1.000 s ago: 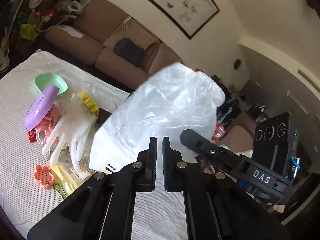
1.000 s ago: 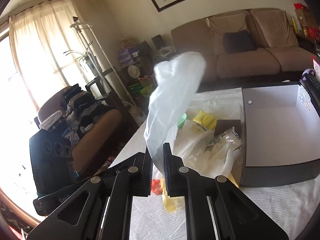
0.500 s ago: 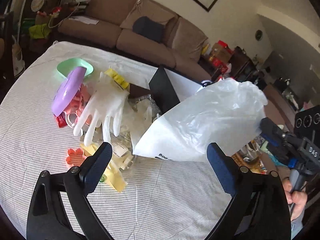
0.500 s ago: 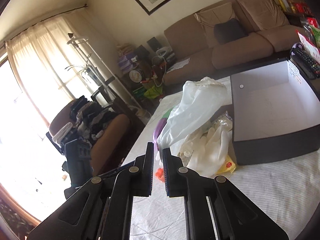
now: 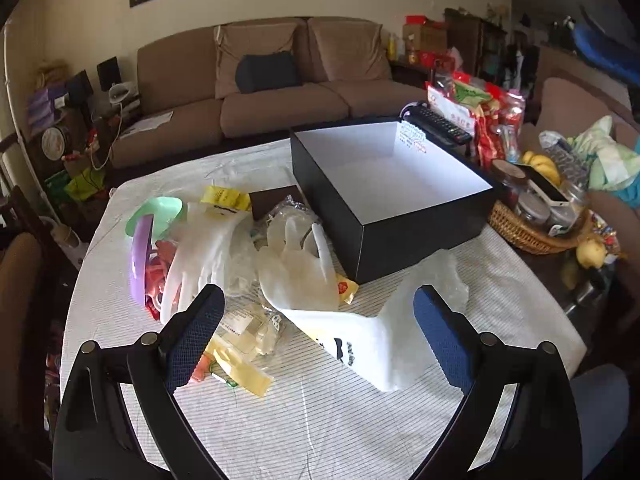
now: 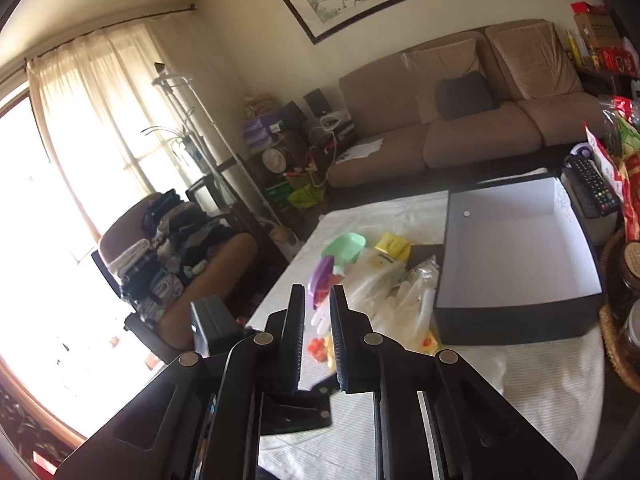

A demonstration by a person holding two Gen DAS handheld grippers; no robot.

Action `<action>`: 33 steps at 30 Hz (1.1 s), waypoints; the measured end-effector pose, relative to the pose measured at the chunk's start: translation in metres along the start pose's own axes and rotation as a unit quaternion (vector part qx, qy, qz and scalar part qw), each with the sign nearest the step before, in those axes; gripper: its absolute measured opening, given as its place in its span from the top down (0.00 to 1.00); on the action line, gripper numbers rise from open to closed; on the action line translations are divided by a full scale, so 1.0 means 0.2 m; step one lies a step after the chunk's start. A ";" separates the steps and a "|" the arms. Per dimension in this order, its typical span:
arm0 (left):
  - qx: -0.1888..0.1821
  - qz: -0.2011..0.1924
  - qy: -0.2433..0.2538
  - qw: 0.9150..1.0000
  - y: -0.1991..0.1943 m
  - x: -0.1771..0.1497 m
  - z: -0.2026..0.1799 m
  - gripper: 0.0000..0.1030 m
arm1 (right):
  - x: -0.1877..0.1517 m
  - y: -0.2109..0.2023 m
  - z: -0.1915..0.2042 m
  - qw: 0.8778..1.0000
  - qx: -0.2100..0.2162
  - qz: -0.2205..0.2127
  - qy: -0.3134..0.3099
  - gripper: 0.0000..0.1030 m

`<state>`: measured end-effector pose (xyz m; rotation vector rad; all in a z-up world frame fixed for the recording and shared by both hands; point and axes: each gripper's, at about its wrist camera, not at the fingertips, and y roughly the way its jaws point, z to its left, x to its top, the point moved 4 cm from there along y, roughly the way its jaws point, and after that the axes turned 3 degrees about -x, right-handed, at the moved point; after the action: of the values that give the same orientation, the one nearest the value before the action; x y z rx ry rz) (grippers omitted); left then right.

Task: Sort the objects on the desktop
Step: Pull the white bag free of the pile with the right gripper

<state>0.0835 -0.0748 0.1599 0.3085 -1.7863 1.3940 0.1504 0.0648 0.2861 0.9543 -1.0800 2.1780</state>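
While the white plastic bag (image 5: 372, 344) lies crumpled on the striped table (image 5: 320, 420) just in front of the black box (image 5: 420, 248), the left tool (image 5: 316, 332) hangs over it with its blue pads spread wide, the bag between them but gripped by neither. That box stands open, its white inside bare. To the left of the box sits the heap of loose things: pale rubber gloves (image 5: 296, 268), a purple piece (image 5: 140, 256), a green dish (image 5: 160, 212), a yellow packet (image 5: 224, 198) and a yellow strip (image 5: 244, 372) nearer the camera. In the right wrist view the right tool (image 6: 317, 300) is raised in front of the box (image 6: 516, 320); its jaws have just been opening and stand a narrow gap apart, with nothing between them.
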 end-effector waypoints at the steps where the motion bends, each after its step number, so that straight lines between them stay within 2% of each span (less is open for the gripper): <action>1: -0.003 0.007 -0.002 1.000 0.00 -0.02 0.01 0.07 | -0.03 -0.01 -0.05 1.000 -0.007 0.003 0.009 0.74; 3: 0.002 0.025 -0.003 1.000 0.04 -0.08 0.02 0.07 | -0.11 0.00 -0.17 0.999 -0.015 0.015 0.035 0.37; 4: 0.004 0.035 -0.006 0.999 0.07 -0.11 0.03 0.07 | -0.16 0.01 -0.25 0.998 -0.022 0.023 0.049 0.34; 7: 0.015 0.068 -0.018 0.997 0.20 -0.21 0.03 0.07 | -0.32 0.09 -0.47 0.993 -0.054 0.060 0.083 0.34; 13: 0.093 0.103 -0.023 0.990 0.42 -0.29 0.09 0.07 | -0.58 0.21 -0.77 0.983 -0.081 0.111 0.122 0.34; 18: 0.150 0.099 -0.083 0.980 0.46 -0.33 0.28 0.07 | -0.68 0.33 -0.92 0.977 -0.111 0.143 0.115 0.33; 20: 0.148 0.095 -0.112 0.978 0.47 -0.36 0.35 0.07 | -0.70 0.40 -0.98 0.973 -0.120 0.155 0.120 0.29; 23: 0.122 0.116 -0.132 0.977 0.51 -0.41 0.40 0.07 | -0.71 0.52 -1.04 0.969 -0.139 0.163 0.122 0.28; 27: 0.112 0.131 -0.124 0.977 0.55 -0.46 0.38 0.07 | -0.74 0.69 -1.12 0.963 -0.156 0.179 0.125 0.28; 29: 0.102 0.140 -0.122 0.977 0.58 -0.48 0.36 0.07 | -0.77 0.76 -1.14 0.961 -0.148 0.192 0.134 0.28; 30: 0.098 0.144 -0.121 0.977 0.59 -0.49 0.35 0.07 | -0.79 0.79 -1.13 0.961 -0.141 0.193 0.138 0.24; 31: 0.096 0.146 -0.119 0.977 0.59 -0.50 0.34 0.07 | -0.78 0.79 -1.11 0.964 -0.140 0.183 0.130 0.25; 32: 0.094 0.148 -0.116 0.978 0.60 -0.50 0.33 0.07 | -0.79 0.80 -1.09 0.965 -0.133 0.187 0.127 0.32; 33: 0.092 0.149 -0.113 0.978 0.60 -0.50 0.32 0.07 | -0.80 0.81 -1.07 0.965 -0.130 0.193 0.123 0.55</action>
<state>0.0417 -0.1172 0.0024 0.3154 -1.9517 1.8029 0.0571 0.1316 -0.0052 0.3653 -1.4758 2.2969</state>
